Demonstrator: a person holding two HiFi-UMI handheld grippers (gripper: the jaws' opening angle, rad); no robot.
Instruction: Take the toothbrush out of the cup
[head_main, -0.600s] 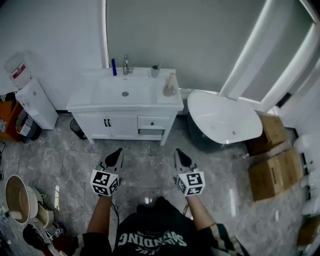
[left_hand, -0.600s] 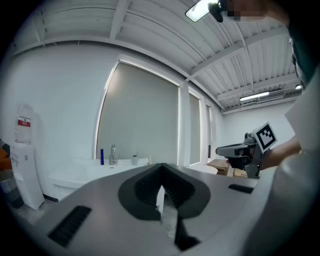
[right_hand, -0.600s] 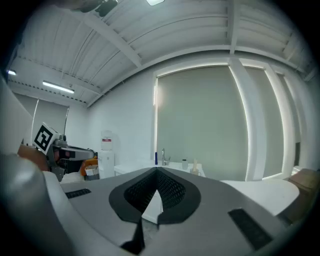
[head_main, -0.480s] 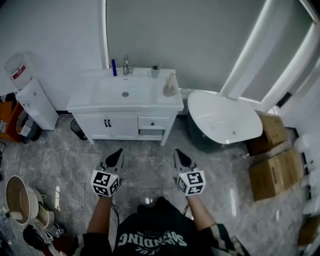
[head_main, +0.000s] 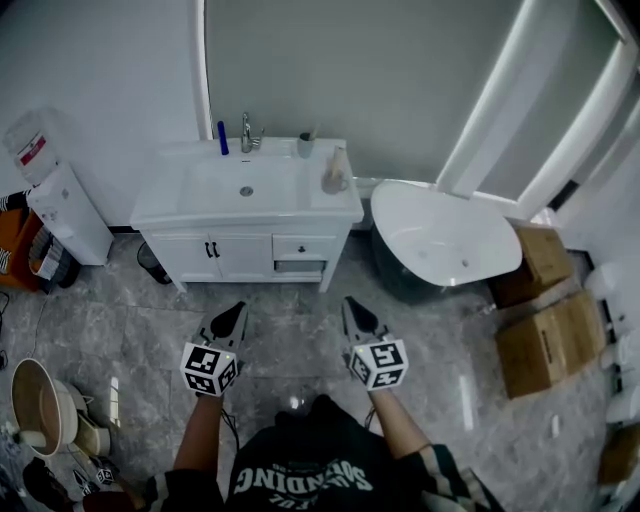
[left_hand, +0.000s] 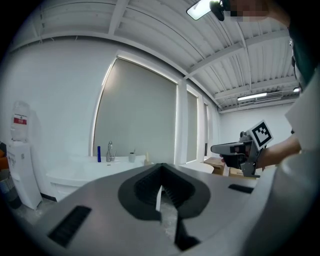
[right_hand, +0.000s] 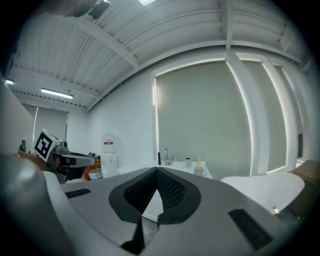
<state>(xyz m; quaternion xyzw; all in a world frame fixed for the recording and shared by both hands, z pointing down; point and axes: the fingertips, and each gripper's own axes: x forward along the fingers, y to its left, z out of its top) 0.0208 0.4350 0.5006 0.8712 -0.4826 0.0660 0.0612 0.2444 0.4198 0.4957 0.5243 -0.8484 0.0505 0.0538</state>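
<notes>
Both of my tools are closed tight with nothing between the jaws. My left gripper (head_main: 235, 314) and my right gripper (head_main: 352, 308) are held side by side, apart from each other, over the grey tiled floor (head_main: 300, 320). They point toward a white vanity (head_main: 160, 208), and that stretch of floor lies between them and the cabinet front.

On the vanity top I count two cups. One, a small grey cup (head_main: 306, 147), stands at the back edge just right of the single faucet (head_main: 246, 131). The toothbrush (head_main: 312, 132) leans out of it as a thin stick. The other, a mug (head_main: 334, 180), sits nearer the right front corner and has a pale thing in it that I cannot name. One blue bottle (head_main: 222, 137) stands left of the faucet.

One white bathtub (head_main: 445, 240) stands just right of the vanity, with two cardboard boxes (head_main: 548, 345) beyond it. One water dispenser (head_main: 62, 205) stands at the vanity's left, well apart from the cups.
</notes>
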